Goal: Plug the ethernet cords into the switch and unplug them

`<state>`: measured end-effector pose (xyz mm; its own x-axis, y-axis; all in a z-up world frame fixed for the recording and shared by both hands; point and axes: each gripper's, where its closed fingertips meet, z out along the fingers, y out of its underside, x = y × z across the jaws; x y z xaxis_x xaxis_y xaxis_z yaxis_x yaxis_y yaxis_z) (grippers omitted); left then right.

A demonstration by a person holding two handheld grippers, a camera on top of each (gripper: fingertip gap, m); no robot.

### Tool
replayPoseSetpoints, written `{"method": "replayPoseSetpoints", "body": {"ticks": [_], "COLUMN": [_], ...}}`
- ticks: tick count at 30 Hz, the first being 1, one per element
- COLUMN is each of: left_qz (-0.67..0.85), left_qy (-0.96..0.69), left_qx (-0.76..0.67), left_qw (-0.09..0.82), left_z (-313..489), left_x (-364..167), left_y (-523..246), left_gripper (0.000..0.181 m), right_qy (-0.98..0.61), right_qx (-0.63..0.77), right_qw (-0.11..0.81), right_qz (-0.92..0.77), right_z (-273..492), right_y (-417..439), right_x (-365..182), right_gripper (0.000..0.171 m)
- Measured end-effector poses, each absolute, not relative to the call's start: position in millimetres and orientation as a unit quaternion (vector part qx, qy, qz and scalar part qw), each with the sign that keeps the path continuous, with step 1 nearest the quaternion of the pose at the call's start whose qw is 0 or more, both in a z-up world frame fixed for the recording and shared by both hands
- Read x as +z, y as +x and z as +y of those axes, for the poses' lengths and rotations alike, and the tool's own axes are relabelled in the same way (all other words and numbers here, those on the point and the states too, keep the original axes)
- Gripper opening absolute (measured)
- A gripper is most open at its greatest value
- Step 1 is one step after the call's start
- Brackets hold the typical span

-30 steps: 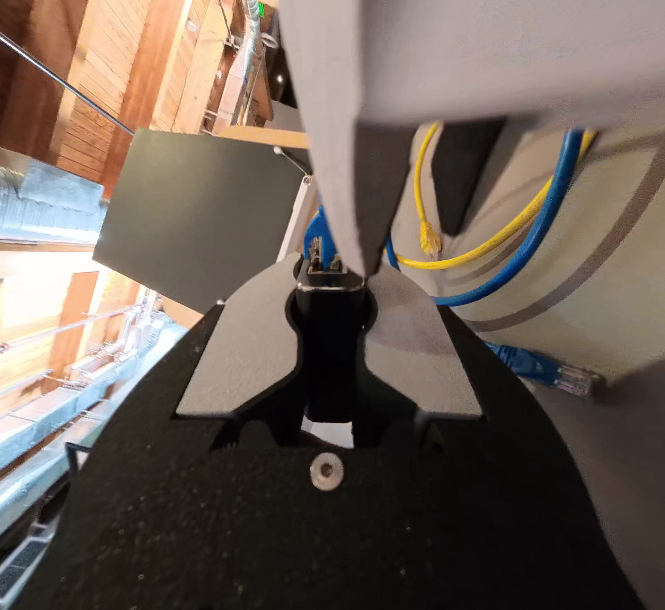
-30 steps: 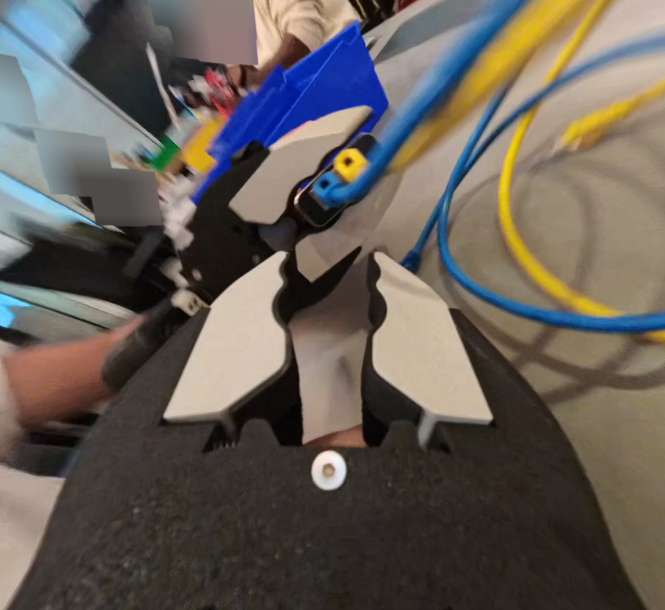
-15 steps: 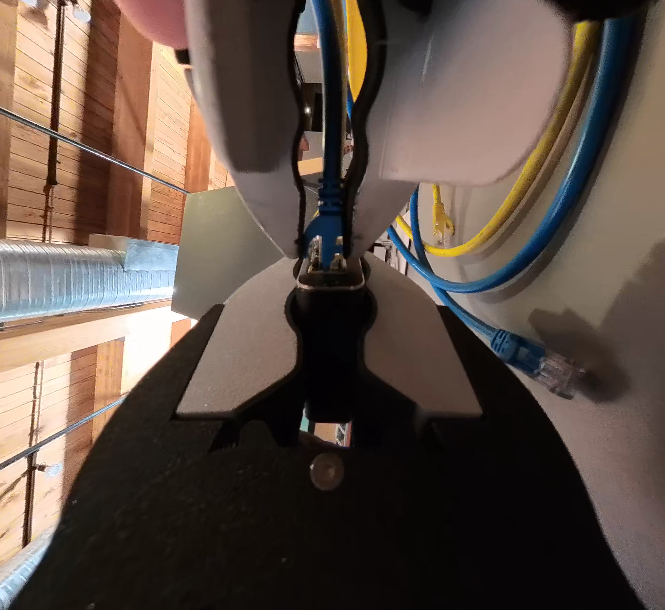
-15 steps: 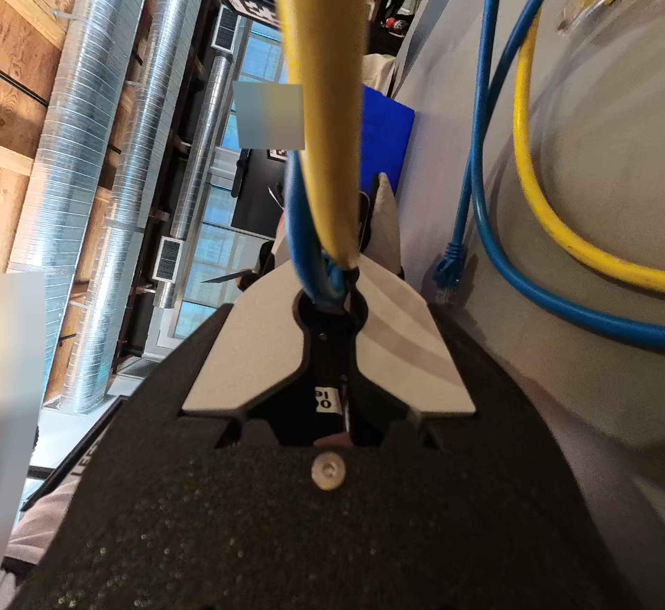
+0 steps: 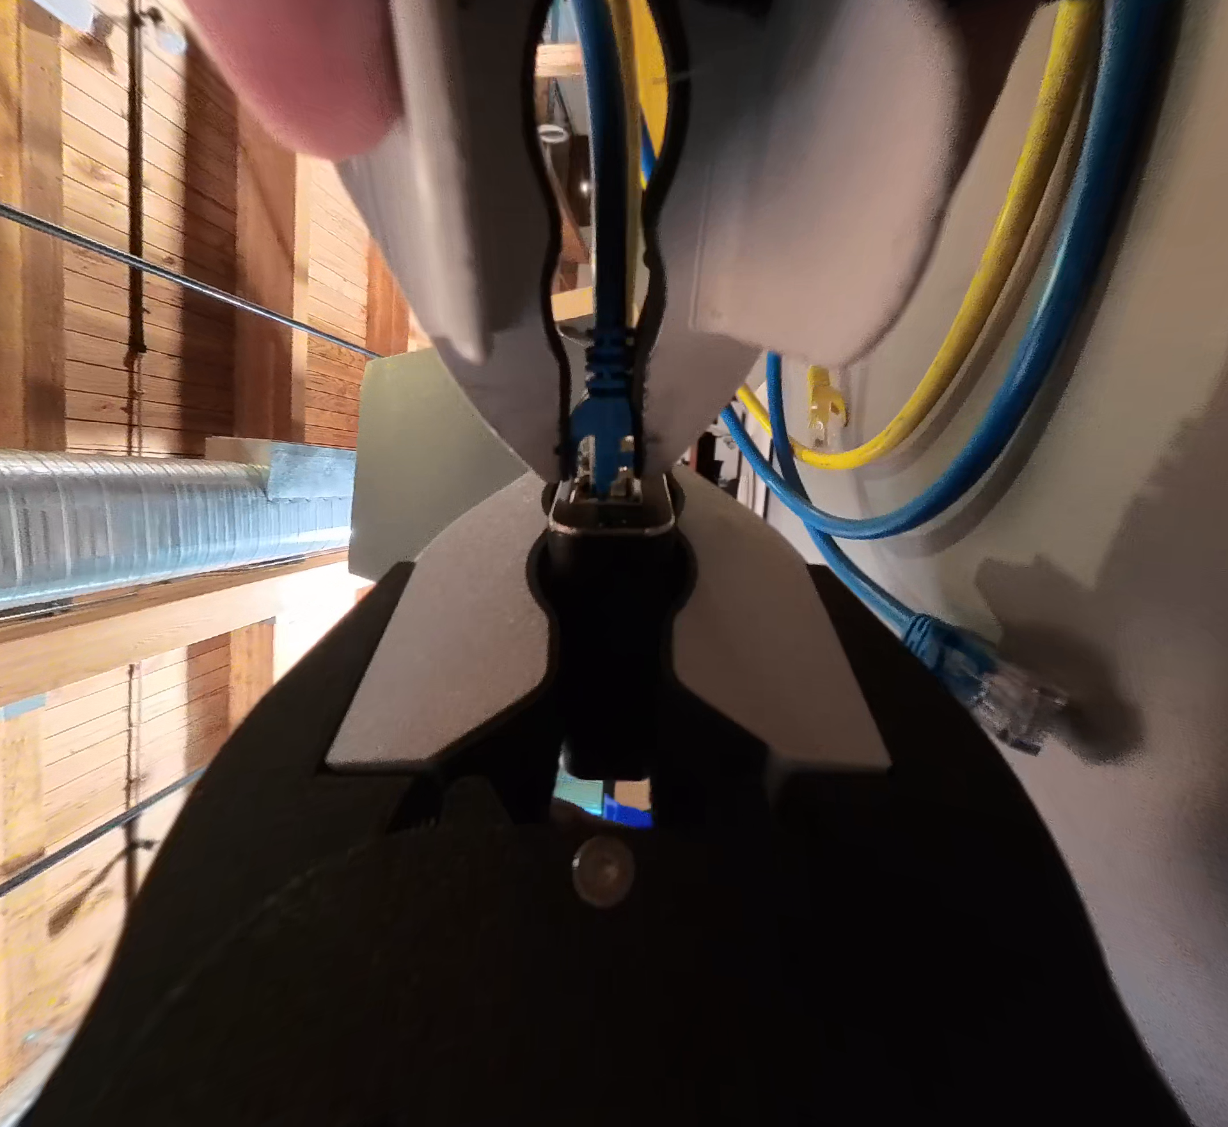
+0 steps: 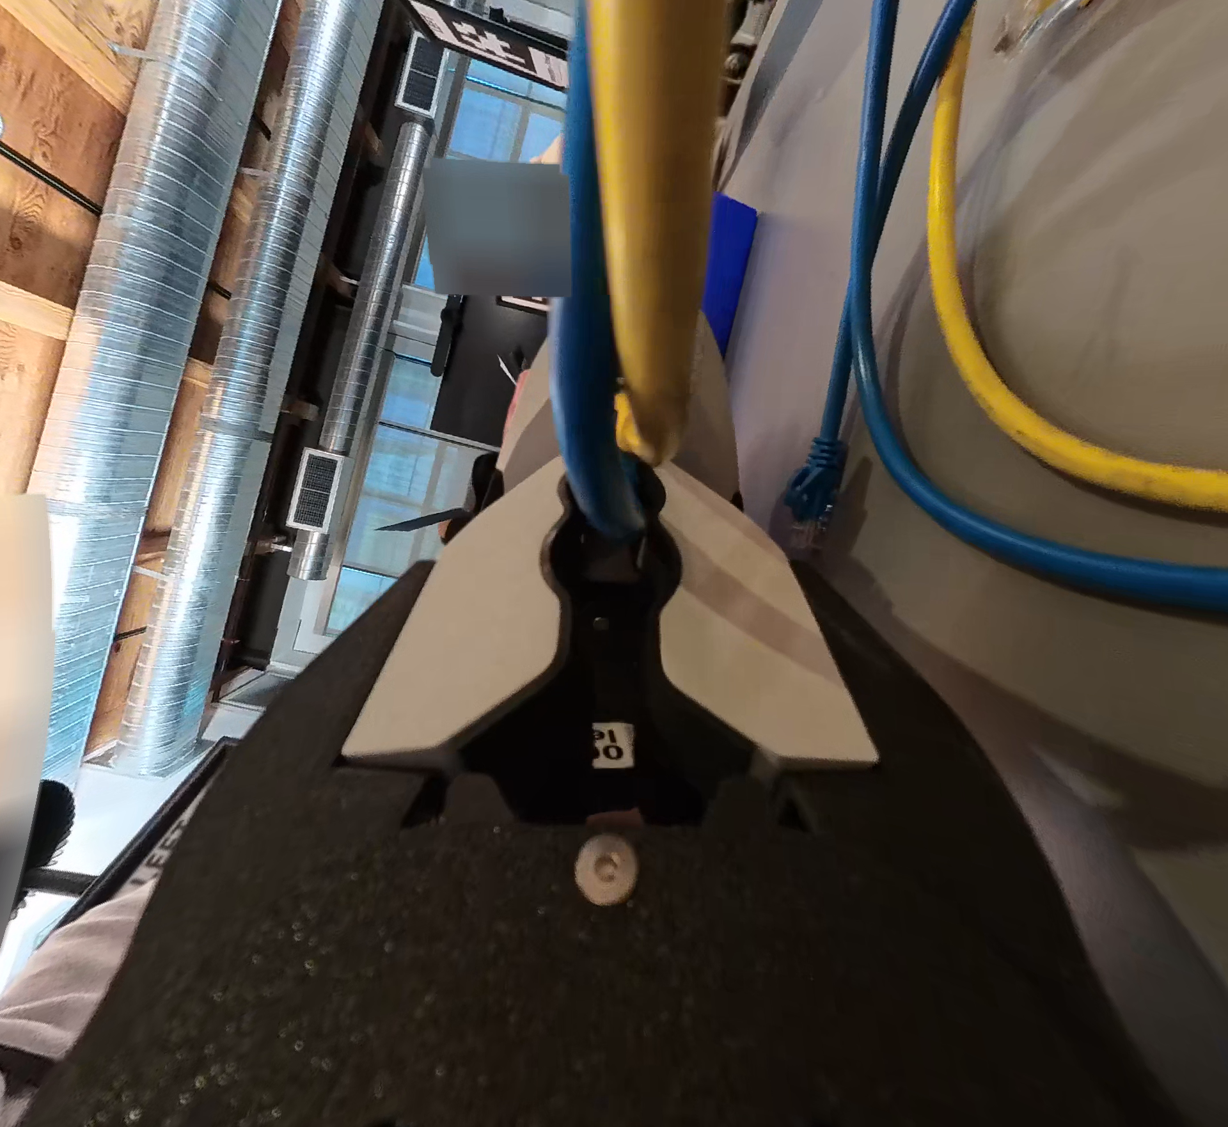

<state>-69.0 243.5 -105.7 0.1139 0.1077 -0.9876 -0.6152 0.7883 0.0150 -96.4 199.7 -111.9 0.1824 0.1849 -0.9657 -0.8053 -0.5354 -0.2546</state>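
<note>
My left gripper (image 5: 611, 497) is shut on the small black switch (image 5: 611, 597), held up off the table. A blue ethernet plug (image 5: 601, 424) sits in the switch's port. The right gripper's grey fingers (image 5: 717, 271) come in from above and press on both sides of that plug. In the right wrist view my right gripper (image 6: 611, 497) is shut around the blue cord (image 6: 585, 364) at its plug. A yellow cord (image 6: 654, 231) runs just in front of it; its end at the switch is hidden.
The grey table (image 5: 1063, 430) fills the right side. On it lie loose loops of blue and yellow cord, a free blue plug (image 5: 983, 683) and a free yellow plug (image 5: 824, 404). A blue bin (image 6: 734, 271) stands farther off. A person's finger (image 5: 266, 32) shows at top left. The left gripper's tips are roughly 5 cm from the right gripper's.
A second ago the right gripper was open, short of the switch. It moved in and shut on the blue plug. Over the last half second little moved.
</note>
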Motion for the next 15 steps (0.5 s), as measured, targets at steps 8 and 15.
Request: {"method": "replayPoseSetpoints", "body": {"ticks": [8, 15], "left_qz": [0.606, 0.601], "left_qy": [-0.219, -0.207], "left_qx": [0.231, 0.249], "left_qw": [0.729, 0.73], "left_z": [240.9, 236.0], "left_x": [-98.6, -97.4], "left_y": [-67.6, -67.6], "left_gripper": [0.028, 0.027], "right_qy": [-0.648, -0.636], "right_qx": [0.586, 0.59], "right_qw": [0.428, 0.437], "right_qz": [0.231, 0.236], "right_z": [195.3, 191.4], "right_y": [-94.8, -93.4], "right_x": [-104.6, -104.9], "right_gripper": [0.015, 0.014]}}
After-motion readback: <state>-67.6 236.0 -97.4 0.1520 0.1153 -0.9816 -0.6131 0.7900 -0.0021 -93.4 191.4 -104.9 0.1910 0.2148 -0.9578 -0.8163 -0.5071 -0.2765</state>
